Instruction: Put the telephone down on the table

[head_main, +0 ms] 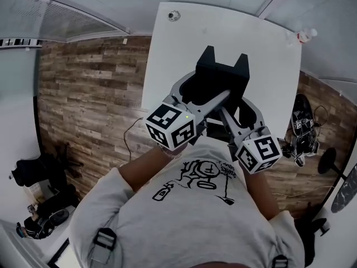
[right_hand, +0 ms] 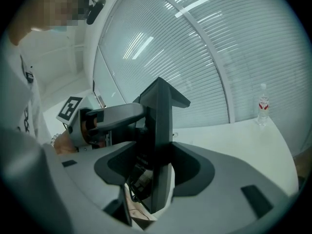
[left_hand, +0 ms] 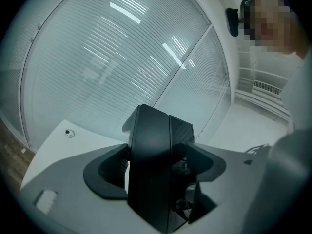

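Observation:
The black telephone [head_main: 222,76] is held over the near half of the white table [head_main: 268,43], its two pointed ends facing away from me. My left gripper [head_main: 194,94] is shut on its left side and my right gripper [head_main: 245,110] on its right side. In the left gripper view the telephone [left_hand: 153,179] stands on edge, pinched between the jaws of the left gripper [left_hand: 156,167]. In the right gripper view the right gripper [right_hand: 157,169] clamps the telephone [right_hand: 158,130], and the left gripper [right_hand: 105,118] shows beyond it. The telephone's underside is hidden.
A small water bottle [head_main: 305,36] stands at the table's far right corner, also visible as the bottle [right_hand: 263,104]. A small round fitting [head_main: 174,15] sits near the far left edge. Wood floor surrounds the table, with equipment [head_main: 304,130] to the right and bags [head_main: 39,177] to the left.

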### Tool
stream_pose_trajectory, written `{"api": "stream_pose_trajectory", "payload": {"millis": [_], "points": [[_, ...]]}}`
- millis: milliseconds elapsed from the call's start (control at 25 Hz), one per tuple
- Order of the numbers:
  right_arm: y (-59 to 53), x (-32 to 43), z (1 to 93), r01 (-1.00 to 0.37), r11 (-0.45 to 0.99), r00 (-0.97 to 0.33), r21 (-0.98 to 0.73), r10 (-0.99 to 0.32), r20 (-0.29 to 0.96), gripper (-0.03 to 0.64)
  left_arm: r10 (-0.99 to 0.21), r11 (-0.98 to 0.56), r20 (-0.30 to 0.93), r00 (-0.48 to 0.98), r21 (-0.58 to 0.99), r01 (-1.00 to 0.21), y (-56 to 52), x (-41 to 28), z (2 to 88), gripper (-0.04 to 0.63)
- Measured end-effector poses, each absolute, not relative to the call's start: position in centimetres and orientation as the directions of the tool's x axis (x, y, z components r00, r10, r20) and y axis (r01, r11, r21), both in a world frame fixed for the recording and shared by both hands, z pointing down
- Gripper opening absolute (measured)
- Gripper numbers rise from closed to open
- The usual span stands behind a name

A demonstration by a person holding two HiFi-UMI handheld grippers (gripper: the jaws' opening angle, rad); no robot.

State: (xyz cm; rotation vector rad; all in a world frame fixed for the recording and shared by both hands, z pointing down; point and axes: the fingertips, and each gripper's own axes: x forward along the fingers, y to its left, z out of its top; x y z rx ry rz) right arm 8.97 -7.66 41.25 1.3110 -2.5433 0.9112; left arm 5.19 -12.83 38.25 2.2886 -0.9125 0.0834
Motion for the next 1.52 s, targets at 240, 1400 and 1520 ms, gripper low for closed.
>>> {"api": "stream_pose_trajectory", "payload": {"millis": [240,1400,1520], "points": [[-7.8,9.0,42.9,-0.783,0.417,-0.603,-0.462,-0.691,0.399,0.21,-0.575,-0.528,0.302,0.76,0.574,-0.627,-13.2,5.3,40.0,0.359],[-11.6,10.1,54.8,-0.789,0.359,-0.599,-0.498,-0.629,0.495,0.21,-0.526,-0.439,0.38,0.761,0.646,-0.625,-17.4,6.6,52.6,0.359],[-12.1,10.2,56.0,-0.784,0.35,-0.604,-0.512,-0.617,0.504,0.21,-0.521,-0.424,0.395,0.757,0.649,-0.631,-17.9,6.7,53.9,0.359]]}}
